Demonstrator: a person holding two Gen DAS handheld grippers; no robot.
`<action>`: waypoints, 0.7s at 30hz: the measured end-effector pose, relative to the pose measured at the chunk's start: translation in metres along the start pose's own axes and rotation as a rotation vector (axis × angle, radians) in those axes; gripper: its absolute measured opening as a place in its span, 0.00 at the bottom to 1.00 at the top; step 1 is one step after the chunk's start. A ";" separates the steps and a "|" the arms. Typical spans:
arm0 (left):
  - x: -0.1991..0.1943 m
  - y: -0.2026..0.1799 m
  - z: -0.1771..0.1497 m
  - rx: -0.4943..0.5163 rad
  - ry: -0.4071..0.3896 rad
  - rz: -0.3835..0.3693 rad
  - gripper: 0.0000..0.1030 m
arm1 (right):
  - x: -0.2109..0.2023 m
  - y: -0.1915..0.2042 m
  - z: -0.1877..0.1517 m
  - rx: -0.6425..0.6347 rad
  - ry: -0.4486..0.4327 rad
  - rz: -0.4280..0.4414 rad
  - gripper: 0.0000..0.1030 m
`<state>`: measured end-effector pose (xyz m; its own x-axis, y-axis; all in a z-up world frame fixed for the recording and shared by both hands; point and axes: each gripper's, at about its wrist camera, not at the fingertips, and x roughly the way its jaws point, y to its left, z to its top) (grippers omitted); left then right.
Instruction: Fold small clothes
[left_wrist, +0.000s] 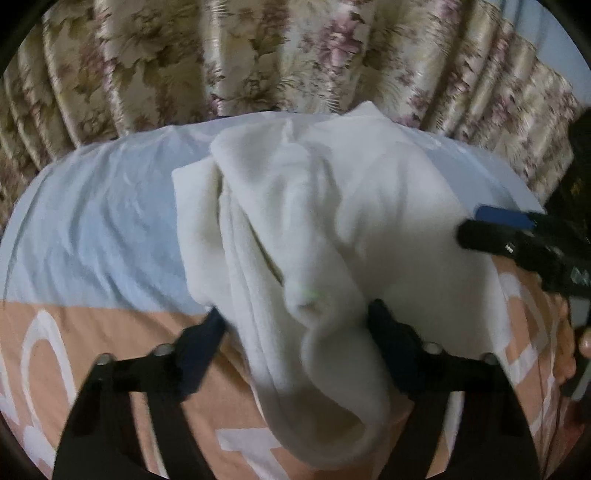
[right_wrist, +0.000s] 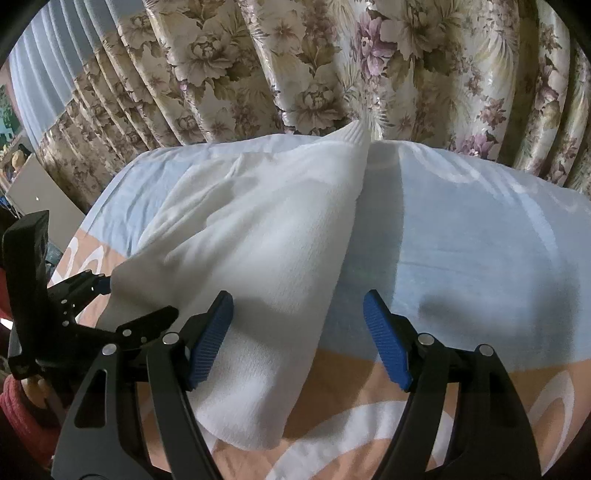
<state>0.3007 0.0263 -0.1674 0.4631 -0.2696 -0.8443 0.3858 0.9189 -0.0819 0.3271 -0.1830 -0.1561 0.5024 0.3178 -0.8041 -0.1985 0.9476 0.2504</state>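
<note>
While draped across the pale blue and peach printed bedsheet (right_wrist: 480, 240), lies bunched between the spread blue-padded fingers of the left gripper (left_wrist: 299, 325): soft white knitted garment (left_wrist: 314, 206), nothing pinched, though blur makes contact hard to judge. Right gripper (right_wrist: 299, 332) likewise released, left pad (right_wrist: 210, 339) resting on the garment's lower edge, right pad over bare sheet.

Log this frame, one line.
phase: folding | white garment bunched on bedsheet | left gripper open, straddling fabric | right gripper open over edge
</note>
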 end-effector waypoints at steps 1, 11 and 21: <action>-0.002 -0.003 0.000 0.026 0.005 0.007 0.63 | 0.002 0.000 0.001 0.002 0.000 0.004 0.72; -0.002 -0.013 0.003 0.108 0.047 0.067 0.53 | 0.023 -0.002 0.026 0.002 0.015 0.052 0.72; -0.003 -0.018 0.001 0.126 0.036 0.095 0.51 | 0.053 0.001 0.030 -0.021 0.126 0.057 0.70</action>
<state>0.2934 0.0098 -0.1629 0.4744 -0.1710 -0.8635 0.4399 0.8957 0.0643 0.3789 -0.1644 -0.1828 0.3806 0.3629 -0.8506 -0.2419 0.9268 0.2872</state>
